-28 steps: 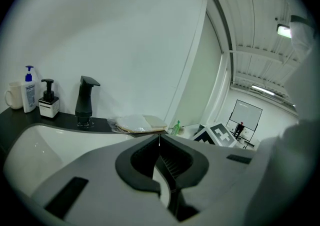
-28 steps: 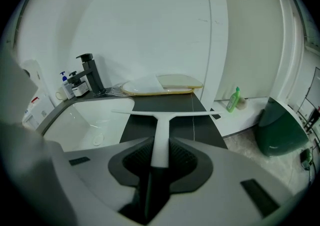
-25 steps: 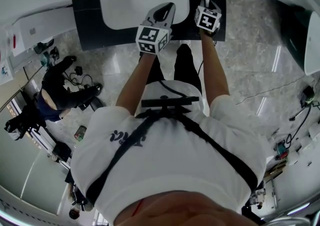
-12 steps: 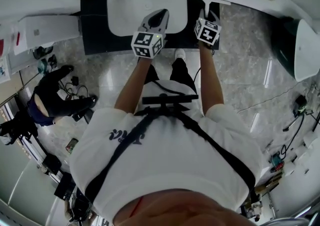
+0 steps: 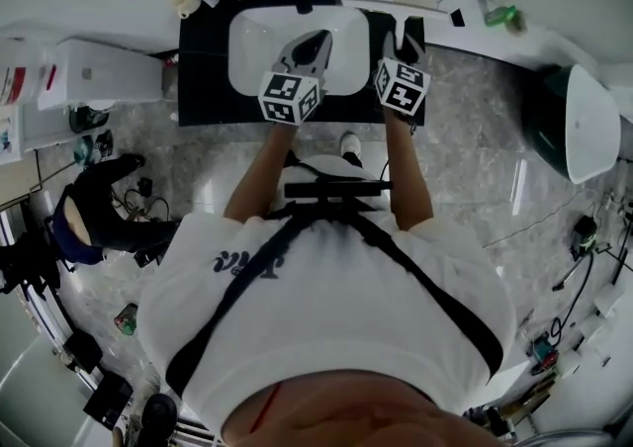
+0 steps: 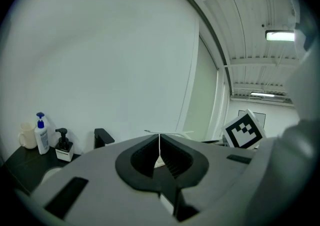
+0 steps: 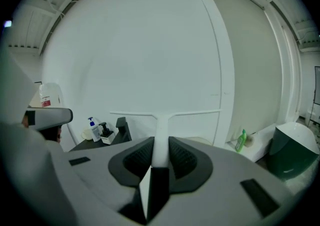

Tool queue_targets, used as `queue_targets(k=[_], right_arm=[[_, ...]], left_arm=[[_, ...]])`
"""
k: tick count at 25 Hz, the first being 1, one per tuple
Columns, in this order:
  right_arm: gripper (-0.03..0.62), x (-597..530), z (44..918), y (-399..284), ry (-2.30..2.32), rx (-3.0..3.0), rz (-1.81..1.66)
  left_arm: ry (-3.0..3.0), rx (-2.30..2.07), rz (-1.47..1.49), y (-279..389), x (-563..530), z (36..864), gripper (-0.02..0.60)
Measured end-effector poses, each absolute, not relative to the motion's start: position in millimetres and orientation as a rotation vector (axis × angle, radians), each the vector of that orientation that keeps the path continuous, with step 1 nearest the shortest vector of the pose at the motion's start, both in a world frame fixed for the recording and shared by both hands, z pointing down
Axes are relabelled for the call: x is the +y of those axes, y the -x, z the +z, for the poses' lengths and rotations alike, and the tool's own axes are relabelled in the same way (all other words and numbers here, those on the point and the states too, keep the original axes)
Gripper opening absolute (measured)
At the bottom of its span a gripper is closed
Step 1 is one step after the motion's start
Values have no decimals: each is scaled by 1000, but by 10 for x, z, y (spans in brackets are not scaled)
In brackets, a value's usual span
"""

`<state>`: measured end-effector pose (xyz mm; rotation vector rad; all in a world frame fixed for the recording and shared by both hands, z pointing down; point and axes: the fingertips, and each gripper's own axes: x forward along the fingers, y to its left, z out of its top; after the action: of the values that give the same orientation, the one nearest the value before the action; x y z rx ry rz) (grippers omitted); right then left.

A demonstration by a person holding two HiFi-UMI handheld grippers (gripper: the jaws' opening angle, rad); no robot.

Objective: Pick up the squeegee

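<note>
Squeegee (image 7: 161, 122) pinched by its handle in right tongs (image 7: 160, 145), blade beyond their tips; left tongs (image 6: 159, 145) pressed together, empty (a quick swing could twist it loose).

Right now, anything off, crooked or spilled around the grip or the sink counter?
Nothing stands out. The right gripper clamps the squeegee by its handle, blade square across the jaws. The left gripper is shut and empty. The blue pump bottle on the counter stands upright.
</note>
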<state>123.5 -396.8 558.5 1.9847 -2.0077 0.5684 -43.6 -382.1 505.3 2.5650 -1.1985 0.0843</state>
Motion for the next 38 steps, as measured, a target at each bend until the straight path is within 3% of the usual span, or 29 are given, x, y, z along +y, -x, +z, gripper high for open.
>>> queue_targets(k=[18,23,38], right_arm=[[94,-4010,4080,-449,-2014,-2346,277],[94,-3888,3710,-522,-2157,-2345,121],[94,-3804,3599,-655,-2218,-2330,100]], left_arm=[[-2662,-1374,-72,975,-3943,4110,14],[-2696,-1454,-108,1104,-3883,3833,14],[-2715,-1463,-134,1087,-3863,3698,14]])
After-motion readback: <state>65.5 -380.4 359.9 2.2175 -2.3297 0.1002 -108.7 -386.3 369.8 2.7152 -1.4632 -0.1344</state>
